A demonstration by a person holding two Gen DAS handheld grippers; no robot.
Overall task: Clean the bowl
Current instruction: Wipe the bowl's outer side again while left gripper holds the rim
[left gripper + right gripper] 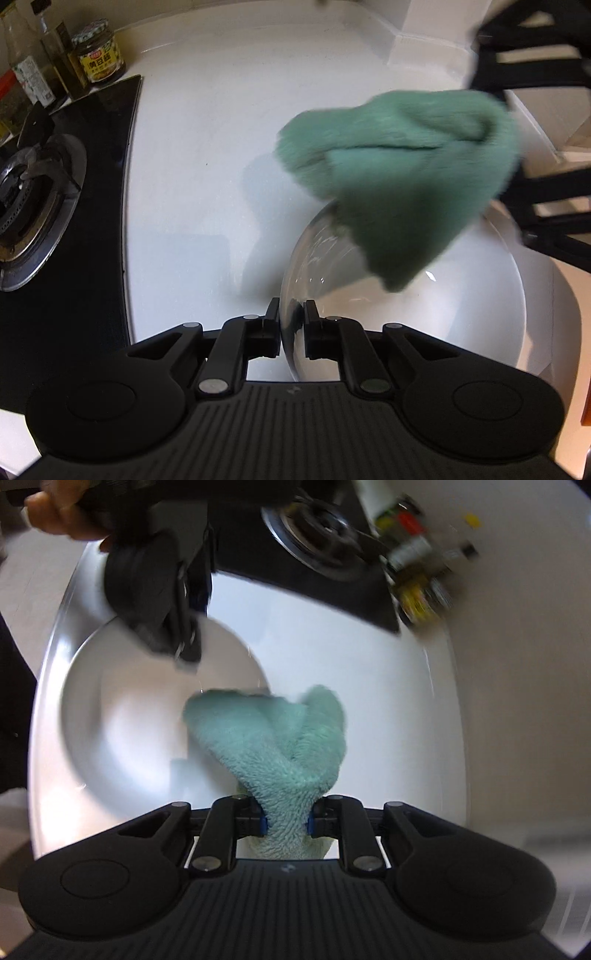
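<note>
A clear glass bowl [443,314] stands on the white counter [207,155]. My left gripper [291,314] is shut on its near rim, one finger inside the glass and one outside. A fluffy green cloth [399,177] hangs over the bowl's far rim, blurred. In the right wrist view my right gripper [287,819] is shut on a bunched end of the cloth [280,746], whose free end lies against the bowl's [110,709] rim. The left gripper [186,653] shows there at the bowl's upper edge, held by a hand [55,513].
A black hob with a gas burner [29,206] borders the counter on the left. Bottles and a yellow-labelled jar [98,51] stand behind it by the wall. A white wall corner [424,29] rises at the back right. The burner [321,528] and bottles [417,572] appear blurred in the right view.
</note>
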